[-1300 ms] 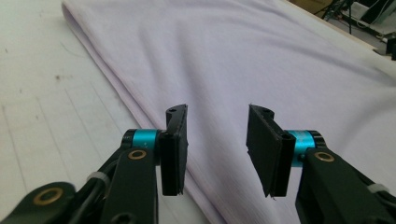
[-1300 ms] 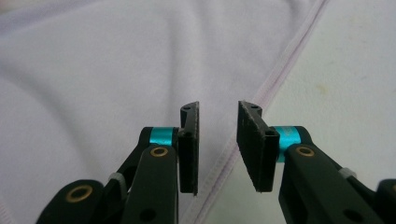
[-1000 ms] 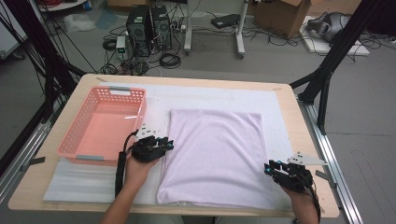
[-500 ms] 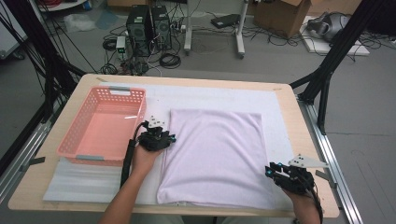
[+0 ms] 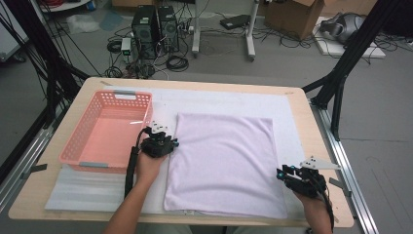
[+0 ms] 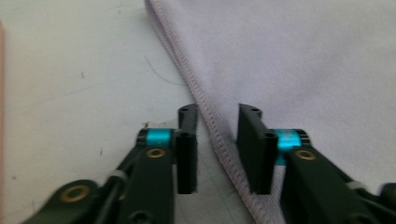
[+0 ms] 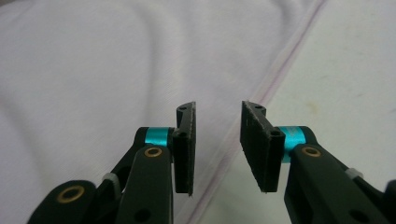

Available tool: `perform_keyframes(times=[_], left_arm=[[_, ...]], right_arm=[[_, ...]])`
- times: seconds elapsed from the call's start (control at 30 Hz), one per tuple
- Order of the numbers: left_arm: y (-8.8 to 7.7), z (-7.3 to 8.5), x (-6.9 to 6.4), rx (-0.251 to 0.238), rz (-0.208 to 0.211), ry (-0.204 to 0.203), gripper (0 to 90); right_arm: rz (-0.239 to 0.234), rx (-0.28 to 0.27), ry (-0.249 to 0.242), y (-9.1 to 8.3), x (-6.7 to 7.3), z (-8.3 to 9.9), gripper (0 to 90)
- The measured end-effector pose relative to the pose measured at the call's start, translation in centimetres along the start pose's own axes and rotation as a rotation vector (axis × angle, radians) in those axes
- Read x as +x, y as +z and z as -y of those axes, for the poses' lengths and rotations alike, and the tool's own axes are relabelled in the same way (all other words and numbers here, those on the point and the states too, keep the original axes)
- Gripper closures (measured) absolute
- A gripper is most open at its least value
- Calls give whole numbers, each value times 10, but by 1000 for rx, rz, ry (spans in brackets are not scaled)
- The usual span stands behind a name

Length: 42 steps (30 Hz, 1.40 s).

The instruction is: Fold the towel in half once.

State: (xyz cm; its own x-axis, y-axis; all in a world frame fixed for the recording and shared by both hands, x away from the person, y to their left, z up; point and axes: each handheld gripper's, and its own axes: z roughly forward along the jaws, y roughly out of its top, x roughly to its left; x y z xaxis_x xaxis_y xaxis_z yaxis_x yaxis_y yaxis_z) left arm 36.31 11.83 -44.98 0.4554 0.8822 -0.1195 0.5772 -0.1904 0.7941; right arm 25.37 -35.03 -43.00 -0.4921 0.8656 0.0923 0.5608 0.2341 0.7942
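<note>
No legible text, label, brand, number or sign was found on any surface in the three views. Any markings on the equipment on the floor beyond the table were too small and blurred to be read.

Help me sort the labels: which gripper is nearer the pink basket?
Left. The left gripper sits between the pink basket and the lilac cloth; the right gripper is at the cloth's far edge.
</note>
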Motion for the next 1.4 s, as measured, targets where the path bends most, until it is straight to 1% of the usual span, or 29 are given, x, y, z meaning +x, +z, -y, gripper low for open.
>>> perform_keyframes(times=[0.07, 0.1, 0.17, 0.2, 0.23, 0.37, 0.4, 0.43, 0.47, 0.5, 0.53, 0.57, 0.6, 0.63, 0.67, 0.7, 0.77, 0.8, 0.83, 0.87, 0.93, 0.97, 1.0, 1.07, 1.1, 1.13, 1.23, 1.33, 1.4], left_arm=[[0, 2, 0, -6, 15, -6, 625], [-1, 2, -1, -7, 26, 2, 624], [-1, 3, -1, -3, 36, 1, 635], [-1, 3, -1, -5, 39, 1, 636], [-1, 3, -1, -6, 44, 2, 646], [-1, 3, -1, -5, 60, 6, 669], [-1, 3, -1, -5, 64, 11, 683], [-1, 3, -2, -4, 66, 15, 702], [0, 3, -3, 0, 77, 31, 740], [0, 3, -4, 0, 77, 45, 818], [0, 3, -4, 2, 65, 47, 852], [0, 3, -5, 3, 57, 20, 863], [0, 3, -4, 5, 54, 7, 865], [0, 3, -5, 0, 44, -7, 865], [0, 3, -5, -5, 38, -8, 865], [0, 3, -5, -5, 38, -4, 864], [-2, 4, -5, -12, 26, -9, 835], [-4, 4, -5, -9, 31, -9, 791], [-5, 4, -6, -6, 46, -16, 722], [-7, 4, -7, -5, 58, -8, 671], [-14, 6, -11, -44, 78, 12, 622], [-16, 6, -14, -42, 99, 23, 606], [-20, 7, -16, -63, 118, 38, 578], [-25, 11, -20, -75, 142, 50, 572], [-27, 12, -21, -79, 155, 49, 550], [-31, 16, -23, -79, 176, 54, 547], [-40, 25, -24, -85, 201, 62, 548], [-51, 35, -24, -95, 223, 60, 555], [-57, 40, -24, -107, 231, 58, 555]], right_arm=[[16, -4, 23, 6, -7, -7, 678], [27, -9, 30, 11, -12, -12, 691], [36, -7, 53, 22, -20, -22, 720], [44, -12, 55, 29, -24, -26, 730], [49, 3, 58, 38, -28, -31, 732], [79, 60, 54, 66, -34, -40, 737], [94, 82, 45, 73, -36, -41, 755], [96, 70, 46, 75, -37, -41, 810], [83, 71, 61, 76, -38, -42, 853], [86, 71, 56, 77, -40, -43, 869], [103, 73, 61, 78, -41, -43, 875], [132, 71, 62, 77, -42, -44, 877], [160, 65, 65, 76, -43, -45, 877], [166, 61, 84, 77, -45, -44, 876], [160, 53, 108, 77, -46, -44, 874], [158, 50, 116, 77, -46, -43, 866], [168, 39, 101, 74, -43, -43, 810], [163, 28, 102, 72, -43, -43, 769], [152, 23, 109, 69, -42, -43, 756], [135, 13, 106, 65, -42, -43, 732], [114, -5, 97, 57, -40, -41, 721], [98, -12, 94, 52, -38, -40, 713], [78, -18, 89, 49, -36, -38, 709], [47, -20, 68, 43, -30, -33, 694], [27, -13, 55, 40, -26, -29, 678], [23, -14, 46, 37, -24, -27, 664], [-15, -18, 30, 26, -15, -13, 651], [-29, -8, 4, 16, -8, -6, 651], [-38, -26, 0, 8, -4, -2, 651]])
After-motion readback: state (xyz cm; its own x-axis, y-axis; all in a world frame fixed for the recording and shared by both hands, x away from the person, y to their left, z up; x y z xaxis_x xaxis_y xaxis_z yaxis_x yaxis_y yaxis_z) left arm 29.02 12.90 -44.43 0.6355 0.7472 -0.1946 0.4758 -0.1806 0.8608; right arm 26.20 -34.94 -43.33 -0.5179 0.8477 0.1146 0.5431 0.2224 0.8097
